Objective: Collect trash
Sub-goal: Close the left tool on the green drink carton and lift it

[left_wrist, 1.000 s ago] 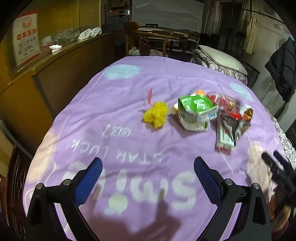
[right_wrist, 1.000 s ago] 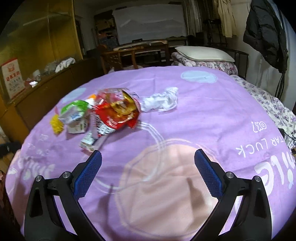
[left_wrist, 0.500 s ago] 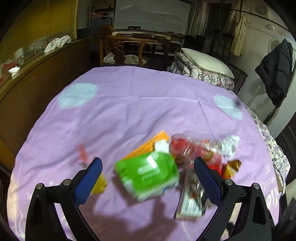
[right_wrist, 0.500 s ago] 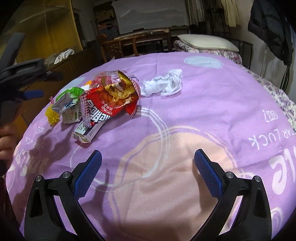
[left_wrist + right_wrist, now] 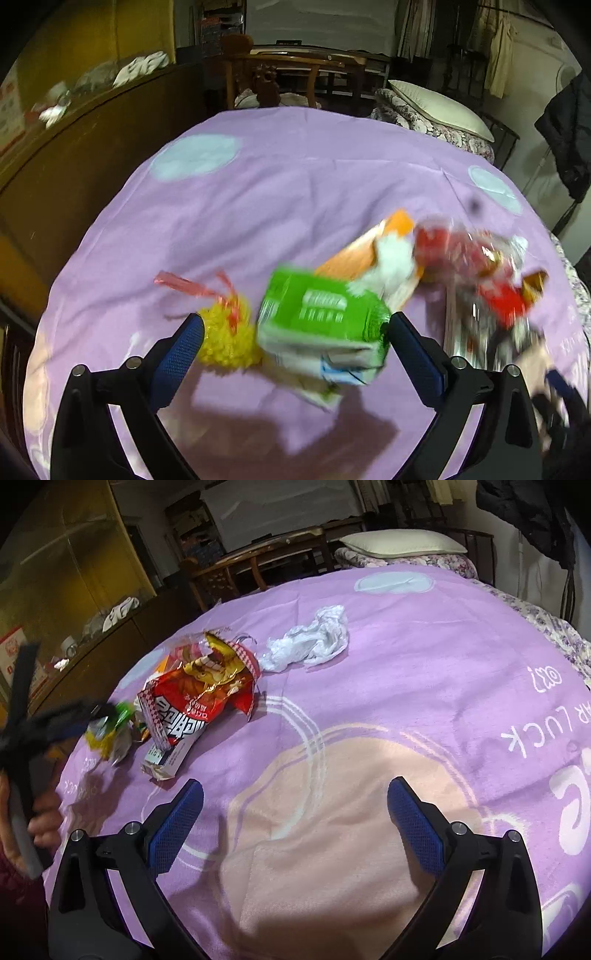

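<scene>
Trash lies in a pile on the purple tablecloth (image 5: 295, 177). My left gripper (image 5: 293, 325) is open and low over it, with the blurred green carton (image 5: 321, 317) between its fingers; I cannot tell if they touch it. A yellow fluffy ball (image 5: 225, 339) with a pink strip (image 5: 184, 284) lies beside the left finger. An orange packet (image 5: 369, 247) and the red snack bag (image 5: 480, 266) lie beyond. My right gripper (image 5: 295, 794) is open and empty over a pink patch, short of the red snack bag (image 5: 199, 690), a small box (image 5: 170, 757) and a crumpled white wrapper (image 5: 314, 642).
A hand (image 5: 40, 812) holds the left gripper at the left edge of the right wrist view. A wooden cabinet (image 5: 92, 122) runs along the left side. A chair (image 5: 266, 81) and a bed with a pillow (image 5: 439, 107) stand behind the table.
My left gripper has moved forward and down onto the trash pile, so the green carton now sits between its fingers. The right gripper has edged closer to the red bag.
</scene>
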Available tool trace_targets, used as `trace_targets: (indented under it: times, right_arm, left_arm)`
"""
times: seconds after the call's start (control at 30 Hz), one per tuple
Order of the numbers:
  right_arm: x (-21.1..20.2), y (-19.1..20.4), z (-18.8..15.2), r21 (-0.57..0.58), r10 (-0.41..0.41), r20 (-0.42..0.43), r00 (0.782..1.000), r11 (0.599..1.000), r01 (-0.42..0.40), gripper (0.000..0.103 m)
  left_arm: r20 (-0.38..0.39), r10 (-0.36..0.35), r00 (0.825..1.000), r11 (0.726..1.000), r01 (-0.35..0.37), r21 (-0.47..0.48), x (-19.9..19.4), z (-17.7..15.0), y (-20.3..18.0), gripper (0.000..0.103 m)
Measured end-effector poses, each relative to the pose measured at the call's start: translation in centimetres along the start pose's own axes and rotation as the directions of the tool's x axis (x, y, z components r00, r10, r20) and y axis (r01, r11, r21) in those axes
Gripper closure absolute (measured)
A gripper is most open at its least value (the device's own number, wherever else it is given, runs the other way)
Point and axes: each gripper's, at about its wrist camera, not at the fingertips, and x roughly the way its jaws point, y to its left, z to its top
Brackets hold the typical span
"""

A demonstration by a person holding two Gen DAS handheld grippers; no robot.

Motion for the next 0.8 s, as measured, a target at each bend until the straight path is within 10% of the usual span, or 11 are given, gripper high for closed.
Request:
trace_targets:
  times: [0.37, 0.8]
  right_arm:
    - [-0.6, 0.9, -0.1, -0.044, -0.012, 0.027, 1.000, 0.999, 0.013, 0.007]
    - [-0.3, 1.0, -0.1, -0.042, -0.009, 0.013, 1.000, 0.999, 0.009, 0.007]
  left_arm:
    - [-0.015, -0.003, 1.000, 0.995, 0.001, -0.102, -5.4, -6.6, 5.7, 0.006]
    - [0.010, -0.025, 1.000, 0.986, 0.027, -0.166, -3.0, -4.3, 4.6, 0.006]
